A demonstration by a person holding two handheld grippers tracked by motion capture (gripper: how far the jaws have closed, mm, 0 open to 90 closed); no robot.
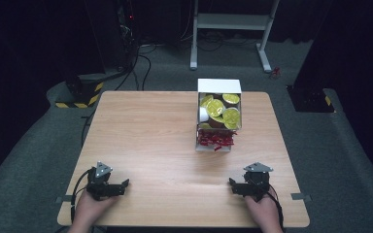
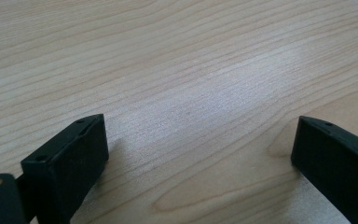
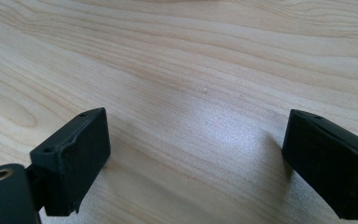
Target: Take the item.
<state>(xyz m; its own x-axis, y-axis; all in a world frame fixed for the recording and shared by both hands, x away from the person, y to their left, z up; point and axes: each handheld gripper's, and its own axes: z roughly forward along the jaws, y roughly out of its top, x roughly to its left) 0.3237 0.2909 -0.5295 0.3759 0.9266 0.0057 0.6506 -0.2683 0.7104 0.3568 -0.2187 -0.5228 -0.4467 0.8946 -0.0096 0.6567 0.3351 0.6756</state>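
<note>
Both claws' outer edges cropped; box (image 1: 218, 116) contents indistinct.

The table (image 1: 145, 131) is light brown wood with wavy lines. The box (image 1: 219, 86) is white, with shiny yellow lids (image 1: 215, 107) and red bits (image 1: 216, 139). Both grippers (image 1: 125, 185) (image 1: 231, 183) are black.

Left claw (image 1: 125, 184) jaws spread wide, hand-held low; right claw (image 1: 232, 185) likewise.
</note>
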